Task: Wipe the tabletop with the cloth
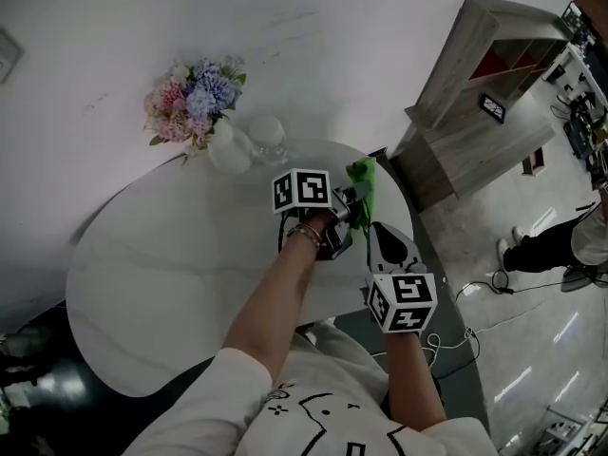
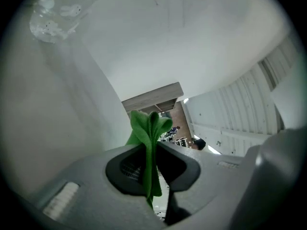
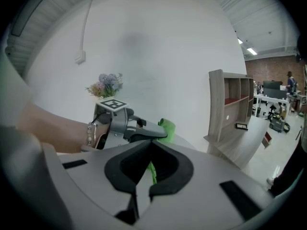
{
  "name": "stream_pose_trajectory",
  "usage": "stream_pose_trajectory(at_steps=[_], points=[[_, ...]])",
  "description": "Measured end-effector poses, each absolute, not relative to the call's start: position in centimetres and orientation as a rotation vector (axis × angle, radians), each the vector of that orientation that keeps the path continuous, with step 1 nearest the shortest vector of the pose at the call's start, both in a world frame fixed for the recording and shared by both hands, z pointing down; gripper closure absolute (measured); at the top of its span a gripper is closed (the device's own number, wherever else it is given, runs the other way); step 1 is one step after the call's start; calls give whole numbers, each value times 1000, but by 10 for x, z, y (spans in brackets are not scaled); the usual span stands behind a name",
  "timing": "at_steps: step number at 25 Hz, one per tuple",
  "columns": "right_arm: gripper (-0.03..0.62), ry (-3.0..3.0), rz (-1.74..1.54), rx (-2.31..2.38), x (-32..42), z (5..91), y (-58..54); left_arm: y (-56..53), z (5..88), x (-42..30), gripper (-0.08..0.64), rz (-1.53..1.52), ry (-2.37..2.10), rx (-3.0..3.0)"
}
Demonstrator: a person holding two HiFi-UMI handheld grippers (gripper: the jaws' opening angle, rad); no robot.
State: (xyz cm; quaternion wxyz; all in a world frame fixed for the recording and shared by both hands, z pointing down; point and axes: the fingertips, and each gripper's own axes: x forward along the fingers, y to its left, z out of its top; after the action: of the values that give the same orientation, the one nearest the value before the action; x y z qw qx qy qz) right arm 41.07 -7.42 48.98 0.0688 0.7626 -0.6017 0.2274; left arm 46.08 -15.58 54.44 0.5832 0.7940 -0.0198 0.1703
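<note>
Head view: the green cloth hangs centre-right, over the tabletop edge.

Left gripper view: the left gripper clamps one thin fold of it, and hard rubbing may pull that out.

Right gripper view: the right gripper seems closed on a green sliver, so opposing tugs could free it.
</note>
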Motion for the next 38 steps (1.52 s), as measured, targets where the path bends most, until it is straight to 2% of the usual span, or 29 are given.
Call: stream_pose_trajectory(at_steps=[10,17,31,38], points=[[591,-1852,695,2398,391,475,-91,-158,506,403,503,380,-75,2016],[591,-1997,551,2344,335,448,-108,-159,469,338,503,278,-121,2088],[591,-2132,481,2250,187,419,-120,-160,426,159,503,231,-307,2238],[591,-2103,524,2335,144,410,-107,-155,413,59,503,180,-412,2247]])
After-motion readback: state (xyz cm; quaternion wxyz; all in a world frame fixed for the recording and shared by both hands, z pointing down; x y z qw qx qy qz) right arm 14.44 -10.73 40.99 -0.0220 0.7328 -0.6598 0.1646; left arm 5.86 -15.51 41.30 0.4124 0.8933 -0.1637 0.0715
